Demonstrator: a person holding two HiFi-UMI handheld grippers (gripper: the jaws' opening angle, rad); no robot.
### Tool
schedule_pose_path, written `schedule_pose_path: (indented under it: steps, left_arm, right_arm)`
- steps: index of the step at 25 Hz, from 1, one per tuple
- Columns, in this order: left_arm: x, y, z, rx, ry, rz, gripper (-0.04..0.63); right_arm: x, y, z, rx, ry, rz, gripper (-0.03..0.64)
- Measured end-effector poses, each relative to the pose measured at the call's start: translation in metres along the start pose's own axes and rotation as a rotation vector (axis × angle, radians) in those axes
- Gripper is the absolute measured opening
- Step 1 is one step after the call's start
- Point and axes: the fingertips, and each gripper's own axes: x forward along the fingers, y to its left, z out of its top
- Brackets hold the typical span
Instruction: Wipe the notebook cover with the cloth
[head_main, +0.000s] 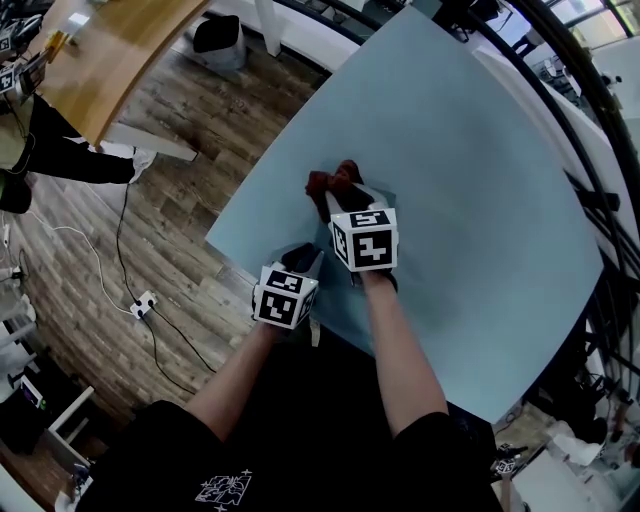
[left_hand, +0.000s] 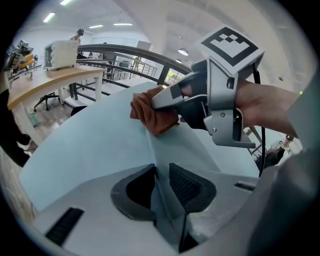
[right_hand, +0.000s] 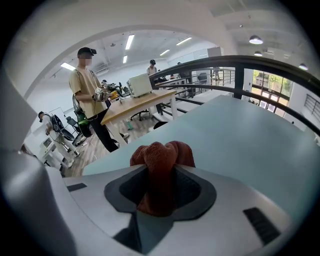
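My right gripper (right_hand: 160, 186) pinches the rust-brown cloth (right_hand: 161, 156) — it bulges just ahead of the jaws. My left gripper (left_hand: 161, 184) is pressed on the pale-blue notebook (left_hand: 176, 149) edge.

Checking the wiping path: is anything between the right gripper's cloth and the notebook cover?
Nothing visible does. The cloth, clamped in the right gripper, seems to touch the notebook cover; the left gripper pinches its near edge.

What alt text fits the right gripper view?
The right gripper has its jaws shut on a bunched rust-red cloth, over a pale blue table. Behind, a person in a cap stands beside a wooden desk.
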Motion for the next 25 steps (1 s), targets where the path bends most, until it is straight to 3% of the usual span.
schedule_pose_path:
  steps: [12,25]
  left_arm:
    - [0.001,0.000,0.000,-0.041,0.000,0.026,0.092]
    - [0.000,0.000,-0.002,-0.071,-0.008,0.033,0.091]
  right_arm:
    - [-0.001,-0.015,-0.012,-0.063,0.061,-0.004,0.135]
    - [-0.037,-0.072,-0.036,0.005,0.048,-0.087,0.138]
